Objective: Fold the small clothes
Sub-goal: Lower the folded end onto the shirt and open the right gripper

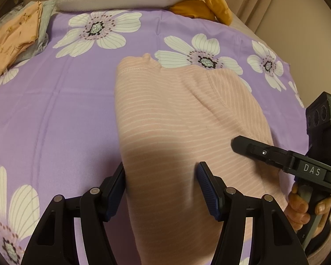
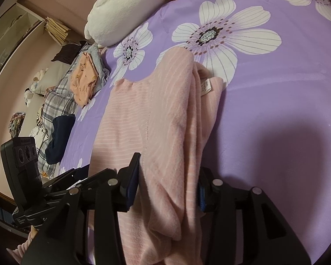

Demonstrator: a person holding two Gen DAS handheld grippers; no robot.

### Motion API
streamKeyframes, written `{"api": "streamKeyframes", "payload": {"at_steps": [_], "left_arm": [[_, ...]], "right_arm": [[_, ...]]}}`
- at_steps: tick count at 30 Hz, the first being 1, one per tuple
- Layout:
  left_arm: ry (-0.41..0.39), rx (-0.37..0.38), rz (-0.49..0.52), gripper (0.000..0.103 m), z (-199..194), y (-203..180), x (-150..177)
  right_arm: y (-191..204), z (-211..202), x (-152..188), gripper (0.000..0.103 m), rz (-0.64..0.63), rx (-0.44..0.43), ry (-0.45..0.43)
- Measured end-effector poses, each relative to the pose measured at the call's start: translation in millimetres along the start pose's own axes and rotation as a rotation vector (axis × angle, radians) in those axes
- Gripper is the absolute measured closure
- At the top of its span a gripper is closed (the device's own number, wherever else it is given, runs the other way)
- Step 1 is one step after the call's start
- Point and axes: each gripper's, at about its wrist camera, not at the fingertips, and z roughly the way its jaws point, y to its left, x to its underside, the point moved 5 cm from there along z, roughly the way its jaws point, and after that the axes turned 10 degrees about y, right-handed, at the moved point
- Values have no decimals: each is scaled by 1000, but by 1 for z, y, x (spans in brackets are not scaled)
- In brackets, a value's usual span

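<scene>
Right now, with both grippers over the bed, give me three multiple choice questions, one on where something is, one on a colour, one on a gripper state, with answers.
1. Where does the orange printed garment lie?
A. On a grey garment at the far left of the bed
B. On top of the white plush toy
C. Between the left gripper's fingers

2. What colour is the bedsheet under the clothes?
A. Plain green
B. Purple with white flowers
C. Red check

3. How does the left gripper stand over the pink striped garment?
A. Shut flat on the bare sheet
B. Open, fingers apart with the fabric between them
C. Holding a hanger

Answers: 1 A, the left wrist view shows it on grey fabric by the bed's edge. 2 B, flowers show in both views. 3 B, a wide gap shows between the pads.
</scene>
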Motion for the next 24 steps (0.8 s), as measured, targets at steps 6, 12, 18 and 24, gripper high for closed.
{"api": "streamKeyframes", "payload": {"at_steps": [6, 12, 18, 24], "left_arm": [[1, 0, -2, 41, 0, -1, 0], [-1, -3, 2, 41, -1, 0, 1], [-2, -6, 4, 41, -2, 1, 1], [-1, -14, 6, 41, -3, 2, 2]], "right_arm": [[-1, -2, 1, 59, 2, 5, -2], [-3, -4, 1, 59, 7, 4, -3], [-4, -5, 1, 59, 8, 6, -4], [-7, -7, 0, 59, 7, 14, -3]]}}
